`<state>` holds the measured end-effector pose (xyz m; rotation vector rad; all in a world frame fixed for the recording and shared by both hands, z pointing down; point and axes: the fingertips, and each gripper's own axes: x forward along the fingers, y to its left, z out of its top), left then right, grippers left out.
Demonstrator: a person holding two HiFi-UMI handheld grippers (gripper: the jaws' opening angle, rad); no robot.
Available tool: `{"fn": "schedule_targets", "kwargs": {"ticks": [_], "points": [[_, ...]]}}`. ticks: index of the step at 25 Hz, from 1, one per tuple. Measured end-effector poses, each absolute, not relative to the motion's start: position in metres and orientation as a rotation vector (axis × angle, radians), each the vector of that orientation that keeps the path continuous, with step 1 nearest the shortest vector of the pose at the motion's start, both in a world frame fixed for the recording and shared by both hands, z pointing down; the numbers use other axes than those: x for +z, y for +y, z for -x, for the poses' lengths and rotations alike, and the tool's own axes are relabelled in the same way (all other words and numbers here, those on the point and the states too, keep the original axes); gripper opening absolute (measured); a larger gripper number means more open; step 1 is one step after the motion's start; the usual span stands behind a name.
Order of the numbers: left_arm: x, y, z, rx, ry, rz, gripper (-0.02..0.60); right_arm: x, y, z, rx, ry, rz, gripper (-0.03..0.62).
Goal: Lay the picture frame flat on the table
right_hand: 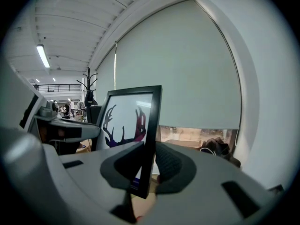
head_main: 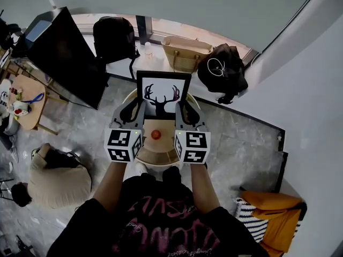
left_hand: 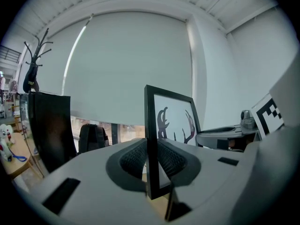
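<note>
A black picture frame (head_main: 163,92) with a dark antler print stands upright, facing me, over a small round wooden table (head_main: 161,150). My left gripper (head_main: 140,110) is shut on its left edge, and my right gripper (head_main: 182,111) is shut on its right edge. In the left gripper view the frame (left_hand: 171,121) runs edge-on between the ribbed pads of the left gripper (left_hand: 151,161). The right gripper view has the frame (right_hand: 129,118) pinched by the right gripper (right_hand: 147,165). I cannot tell whether its bottom edge touches the table.
A small orange-red object (head_main: 156,134) lies on the table below the frame. Behind are a dark screen (head_main: 64,52), a black backpack (head_main: 114,36), a woven basket (head_main: 185,52) and a black bag (head_main: 224,66). A person (head_main: 53,178) sits low at the left.
</note>
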<state>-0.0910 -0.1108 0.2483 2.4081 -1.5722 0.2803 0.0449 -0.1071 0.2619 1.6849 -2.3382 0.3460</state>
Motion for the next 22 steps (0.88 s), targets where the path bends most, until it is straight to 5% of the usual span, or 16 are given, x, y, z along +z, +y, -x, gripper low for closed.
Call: {"fn": "schedule_targets", "kwargs": {"ticks": [22], "points": [[0.305,-0.101,0.072,0.366,-1.5,-2.324,0.072,0.318,-0.096,-0.063,0.48,-2.272,-1.625,0.083]]}}
